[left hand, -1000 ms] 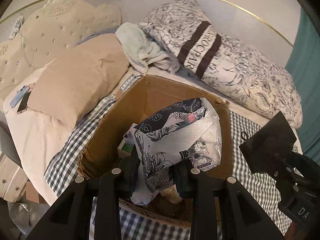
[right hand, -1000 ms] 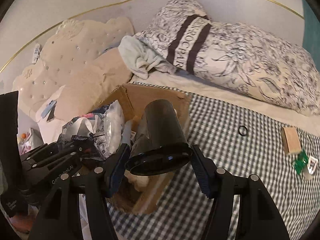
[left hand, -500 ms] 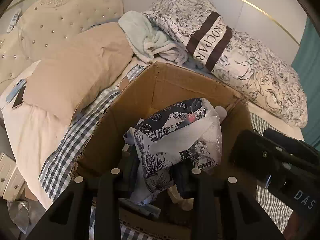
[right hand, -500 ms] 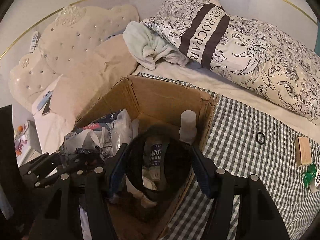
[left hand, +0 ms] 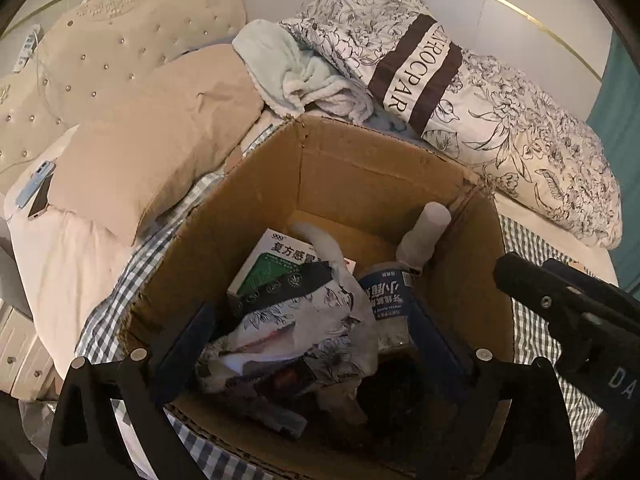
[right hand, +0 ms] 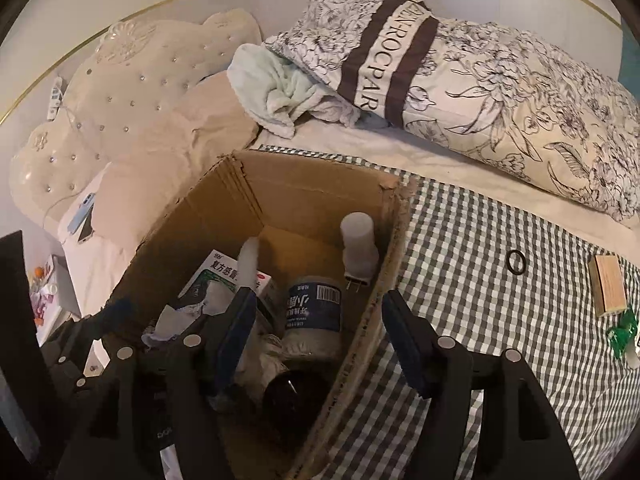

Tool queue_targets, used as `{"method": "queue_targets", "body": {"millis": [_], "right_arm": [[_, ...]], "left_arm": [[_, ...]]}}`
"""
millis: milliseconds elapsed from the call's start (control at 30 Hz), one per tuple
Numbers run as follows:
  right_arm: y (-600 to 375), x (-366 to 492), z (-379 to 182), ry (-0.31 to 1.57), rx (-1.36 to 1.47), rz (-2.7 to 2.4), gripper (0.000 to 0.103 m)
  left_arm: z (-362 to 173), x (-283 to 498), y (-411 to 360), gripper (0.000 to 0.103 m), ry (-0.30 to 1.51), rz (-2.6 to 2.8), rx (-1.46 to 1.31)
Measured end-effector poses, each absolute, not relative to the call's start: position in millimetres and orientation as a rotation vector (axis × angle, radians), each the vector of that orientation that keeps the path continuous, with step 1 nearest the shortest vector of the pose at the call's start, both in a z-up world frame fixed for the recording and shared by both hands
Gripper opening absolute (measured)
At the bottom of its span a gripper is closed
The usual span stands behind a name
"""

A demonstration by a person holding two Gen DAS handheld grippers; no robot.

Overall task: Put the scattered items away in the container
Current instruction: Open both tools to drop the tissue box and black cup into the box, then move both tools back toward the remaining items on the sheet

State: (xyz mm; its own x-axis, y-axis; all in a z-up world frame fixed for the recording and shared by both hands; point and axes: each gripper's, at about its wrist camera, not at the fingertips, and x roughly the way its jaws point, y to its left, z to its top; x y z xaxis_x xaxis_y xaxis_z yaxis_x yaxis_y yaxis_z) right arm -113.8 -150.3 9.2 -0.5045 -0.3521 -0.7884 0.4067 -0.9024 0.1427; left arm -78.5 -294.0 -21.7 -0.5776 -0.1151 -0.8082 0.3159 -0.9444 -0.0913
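An open cardboard box (left hand: 360, 184) (right hand: 304, 196) stands on the checked bedspread. My left gripper (left hand: 310, 340) hangs over it, its jaws opening wide. The floral tissue pack (left hand: 296, 332) lies loose inside between the fingers, with neither pad touching it. My right gripper (right hand: 320, 336) straddles the box's right wall and its jaws are opening. The black cup (right hand: 288, 396) rests in the box below them, free of the pads. Also inside are a blue-labelled bottle (right hand: 314, 308), a green and white medicine carton (left hand: 272, 264) and a white plug-in device (right hand: 358, 248).
A black hair ring (right hand: 516, 262), a wooden block (right hand: 608, 288) and a green packet (right hand: 622, 330) lie on the checked cloth to the right of the box. Behind it are a floral pillow (left hand: 500, 112), a pale towel (left hand: 288, 76) and a beige pillow (left hand: 160, 140).
Both grippers came down over the box. The left jaws spread wide and the tissue pack dropped in. The black cup left the right pads and now lies in the box.
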Motion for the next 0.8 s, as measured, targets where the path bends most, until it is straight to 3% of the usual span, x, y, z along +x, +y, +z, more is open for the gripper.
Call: {"method": "queue_targets", "body": {"millis": [500,700,800], "right_arm": [[-57,-112,24,-0.045,1.225,-2.498,0.065],[16,-109,31,-0.141,1.223,-2.591,0.078],[53,-109,27,-0.177,1.243,-2.659,0.08]], "left_arm": [[9,-85,-210,0.103,0.271,-2.654,1.267],[9,-96,-153,0.103,0.227,-2.732,1.288],[4,-100,-127,0.103,0.214,-2.772,1.305]]}}
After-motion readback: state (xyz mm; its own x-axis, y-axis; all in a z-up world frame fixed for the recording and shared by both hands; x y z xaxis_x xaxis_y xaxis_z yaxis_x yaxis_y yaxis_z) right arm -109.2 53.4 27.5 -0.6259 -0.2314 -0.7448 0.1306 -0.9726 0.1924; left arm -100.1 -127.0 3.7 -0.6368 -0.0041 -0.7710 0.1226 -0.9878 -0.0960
